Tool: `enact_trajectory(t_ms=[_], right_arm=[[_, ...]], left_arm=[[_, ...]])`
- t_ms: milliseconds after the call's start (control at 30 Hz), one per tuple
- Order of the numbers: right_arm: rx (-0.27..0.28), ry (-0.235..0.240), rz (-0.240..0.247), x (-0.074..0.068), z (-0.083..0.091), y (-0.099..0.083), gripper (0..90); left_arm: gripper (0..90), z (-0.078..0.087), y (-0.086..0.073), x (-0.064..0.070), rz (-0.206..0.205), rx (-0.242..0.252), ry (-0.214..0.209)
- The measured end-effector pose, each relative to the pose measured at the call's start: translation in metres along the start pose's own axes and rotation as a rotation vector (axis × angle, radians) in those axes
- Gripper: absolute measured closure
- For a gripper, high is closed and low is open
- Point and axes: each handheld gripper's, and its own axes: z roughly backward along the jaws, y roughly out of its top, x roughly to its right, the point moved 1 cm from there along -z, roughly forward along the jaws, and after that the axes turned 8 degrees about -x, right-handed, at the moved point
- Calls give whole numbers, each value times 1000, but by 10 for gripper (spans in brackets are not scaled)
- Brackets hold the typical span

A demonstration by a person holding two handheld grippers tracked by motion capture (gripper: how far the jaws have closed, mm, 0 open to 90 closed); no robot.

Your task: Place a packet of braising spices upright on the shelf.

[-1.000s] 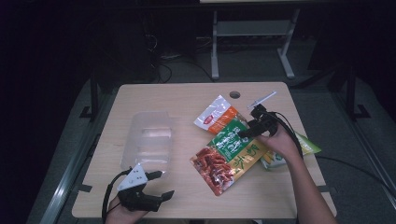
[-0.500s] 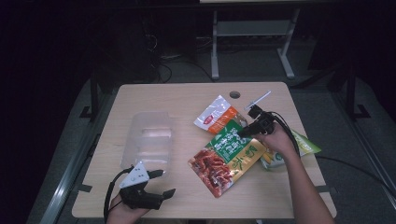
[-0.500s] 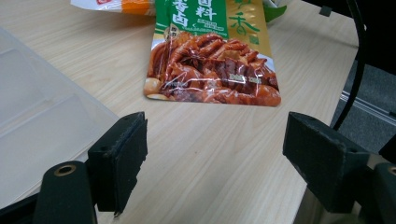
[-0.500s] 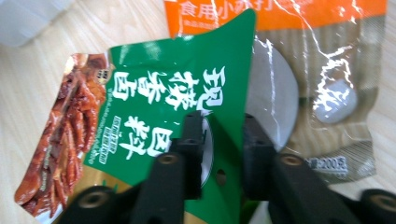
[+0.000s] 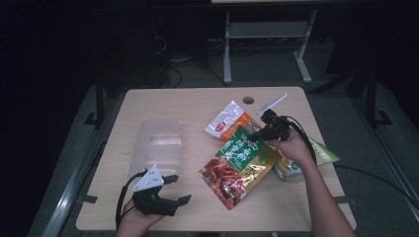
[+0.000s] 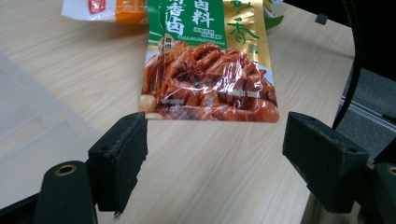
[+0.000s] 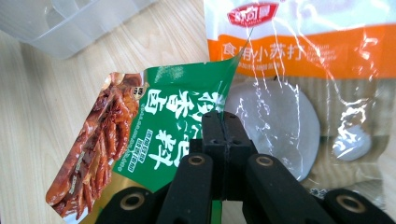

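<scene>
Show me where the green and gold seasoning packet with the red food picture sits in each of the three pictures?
High view: green and gold seasoning packet at centre-right of the table.
Left gripper view: top centre, flat beyond the open jaws.
Right gripper view: left of centre, its edge pinched by the jaws.
Shared landmark: the white and orange packet.

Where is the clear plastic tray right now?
In the high view, the clear plastic tray lies on the table's left half, just beyond the left gripper.
</scene>
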Motion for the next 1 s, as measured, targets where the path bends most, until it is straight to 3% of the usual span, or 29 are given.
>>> enact_trajectory(t_ms=[400,1000], right_arm=[[71,-6,121,-36,32,29,900],[48,-54,377,-93,55,79,900]], left_arm=[[217,-14,33,-8,-25,1,-29],[229,-27,64,-19,-31,4,-35]])
